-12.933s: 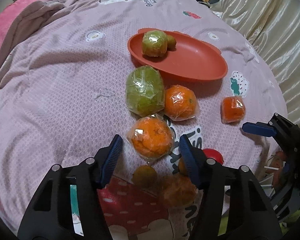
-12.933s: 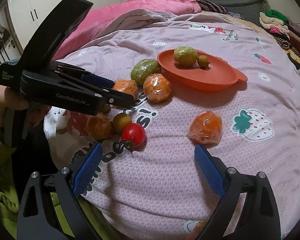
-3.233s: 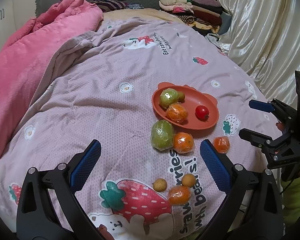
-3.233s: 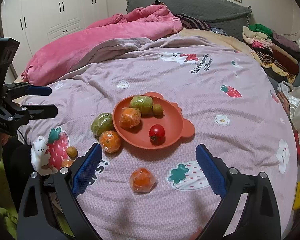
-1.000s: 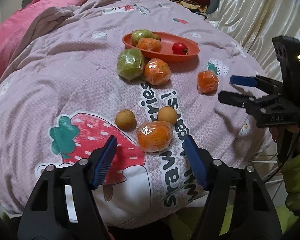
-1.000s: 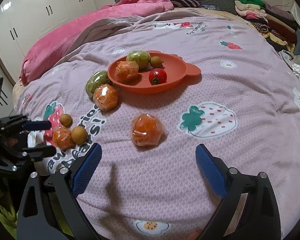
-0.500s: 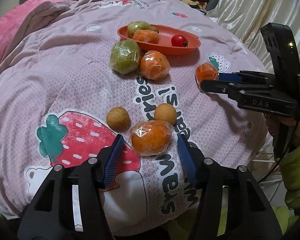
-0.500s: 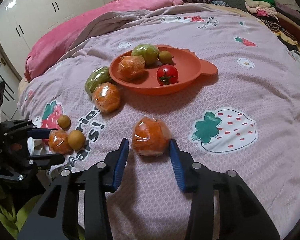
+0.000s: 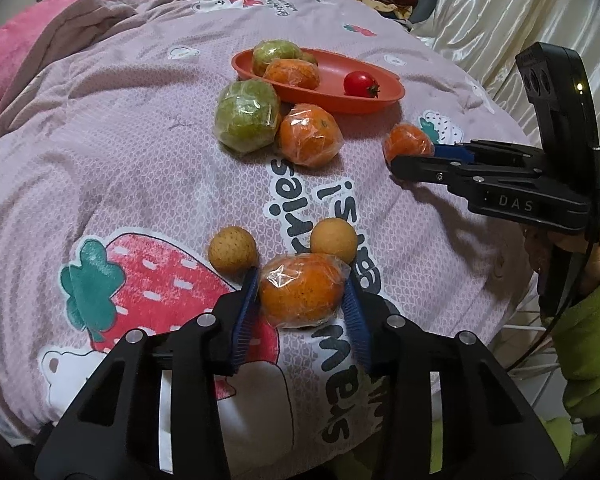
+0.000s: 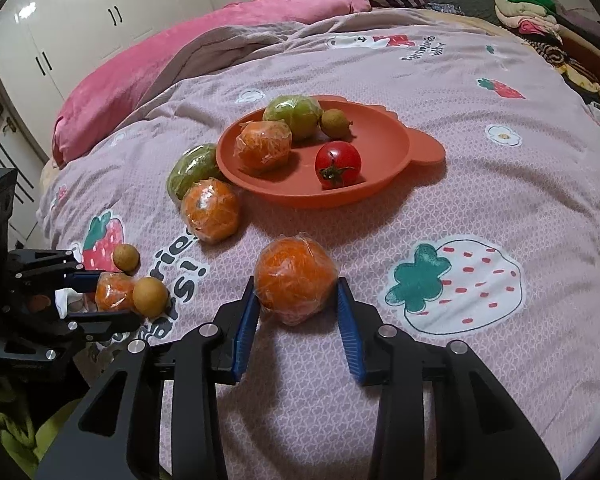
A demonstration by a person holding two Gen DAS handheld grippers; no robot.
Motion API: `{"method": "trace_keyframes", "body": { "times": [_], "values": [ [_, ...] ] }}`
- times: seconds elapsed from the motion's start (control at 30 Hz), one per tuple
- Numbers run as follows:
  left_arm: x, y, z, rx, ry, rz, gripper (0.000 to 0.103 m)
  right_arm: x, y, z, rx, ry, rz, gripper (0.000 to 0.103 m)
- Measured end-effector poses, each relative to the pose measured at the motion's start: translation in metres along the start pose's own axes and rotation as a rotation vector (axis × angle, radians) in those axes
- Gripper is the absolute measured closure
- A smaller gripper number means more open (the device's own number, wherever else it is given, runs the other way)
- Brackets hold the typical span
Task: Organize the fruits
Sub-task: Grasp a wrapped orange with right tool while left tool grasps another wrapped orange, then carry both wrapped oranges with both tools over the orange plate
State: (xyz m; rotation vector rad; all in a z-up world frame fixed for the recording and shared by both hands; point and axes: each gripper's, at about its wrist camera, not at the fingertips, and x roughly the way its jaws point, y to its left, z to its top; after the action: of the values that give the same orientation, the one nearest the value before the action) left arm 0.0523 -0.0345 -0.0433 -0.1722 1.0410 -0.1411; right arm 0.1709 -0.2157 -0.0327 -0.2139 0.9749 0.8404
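My left gripper (image 9: 300, 304) is shut on a plastic-wrapped orange (image 9: 302, 290) lying on the bedspread, next to two small brown longans (image 9: 232, 250) (image 9: 334, 238). My right gripper (image 10: 296, 308) is shut on another wrapped orange (image 10: 296, 280) on the bedspread, in front of the orange plate (image 10: 384, 148). The plate holds a wrapped orange (image 10: 264, 146), a wrapped green fruit (image 10: 294, 116), a longan (image 10: 335, 123) and a red tomato (image 10: 338, 164). A wrapped green fruit (image 9: 247, 116) and a wrapped orange (image 9: 310, 134) lie beside the plate (image 9: 332, 94).
The fruits lie on a pink-lilac bedspread (image 10: 480, 160) with strawberry prints. A pink duvet (image 10: 180, 52) is heaped at the back left. Folded clothes (image 10: 540, 16) lie at the far right. The bed's near edge drops off just below both grippers.
Both grippers moved forward and closed: the left one onto the near wrapped orange, the right one onto the lone wrapped orange in front of the plate.
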Motion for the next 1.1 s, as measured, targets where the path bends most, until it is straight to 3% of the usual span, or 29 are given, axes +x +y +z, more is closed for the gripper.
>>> {"method": "trace_keyframes", "body": {
  "times": [0.27, 0.6, 1.1],
  "values": [
    [-0.02, 0.001, 0.004, -0.013, -0.038, -0.025, 0.071, -0.019, 0.001, 0.001, 0.006, -0.038, 0.01, 0.068],
    [-0.044, 0.001, 0.047, -0.01, -0.118, -0.028, 0.071, -0.041, -0.008, 0.02, -0.013, -0.088, -0.009, 0.068],
    [-0.028, -0.015, 0.096, 0.032, -0.116, -0.04, 0.071, -0.05, -0.023, 0.05, -0.045, -0.122, -0.024, 0.068]
  ]
}}
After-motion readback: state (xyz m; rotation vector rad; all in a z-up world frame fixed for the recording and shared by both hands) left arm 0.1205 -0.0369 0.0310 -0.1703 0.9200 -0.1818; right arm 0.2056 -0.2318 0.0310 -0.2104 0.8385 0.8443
